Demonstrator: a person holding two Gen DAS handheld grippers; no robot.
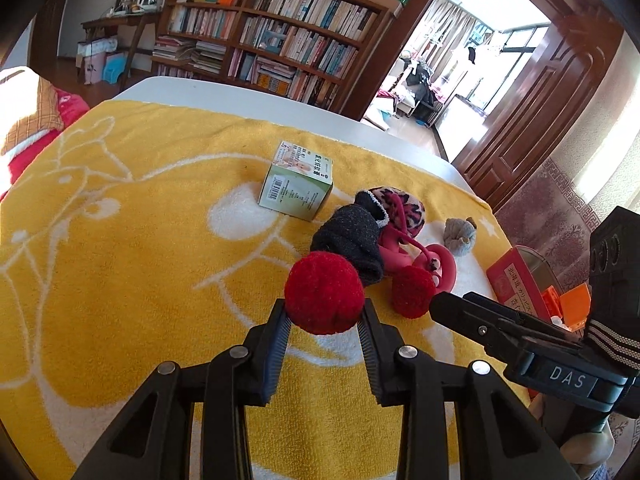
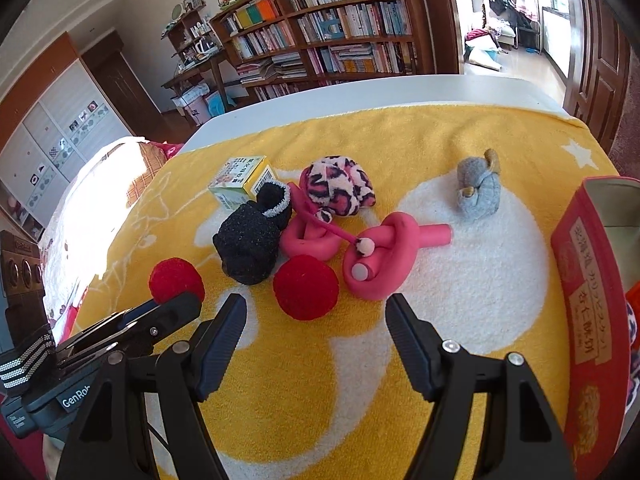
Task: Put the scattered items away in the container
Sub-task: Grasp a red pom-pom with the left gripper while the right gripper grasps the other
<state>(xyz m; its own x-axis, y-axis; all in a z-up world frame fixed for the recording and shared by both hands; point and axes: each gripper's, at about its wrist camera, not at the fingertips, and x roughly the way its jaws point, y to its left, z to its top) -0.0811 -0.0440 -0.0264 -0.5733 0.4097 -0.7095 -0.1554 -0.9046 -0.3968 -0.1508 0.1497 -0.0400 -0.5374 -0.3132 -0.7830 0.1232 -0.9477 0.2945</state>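
Observation:
My left gripper (image 1: 324, 314) is shut on a red pompom ball (image 1: 325, 293), seen also in the right wrist view (image 2: 176, 280), just above the yellow towel (image 1: 140, 240). My right gripper (image 2: 316, 312) is open and empty, just short of a second red pompom (image 2: 306, 293). Behind lie a black sock (image 2: 252, 240), a pink rubbery tube toy (image 2: 380, 256), a pink leopard sock (image 2: 340, 186), a grey stuffed toy (image 2: 478, 190) and a small green-white box (image 2: 240, 182). The red container box (image 2: 592, 280) stands at the right edge.
The towel covers a white table (image 2: 360, 92) whose far edge drops off. A bookshelf (image 1: 272, 40) and an open doorway (image 1: 460, 80) are behind. A bed with red bedding (image 1: 28, 128) is left of the table. Orange items (image 1: 572, 304) sit in the container.

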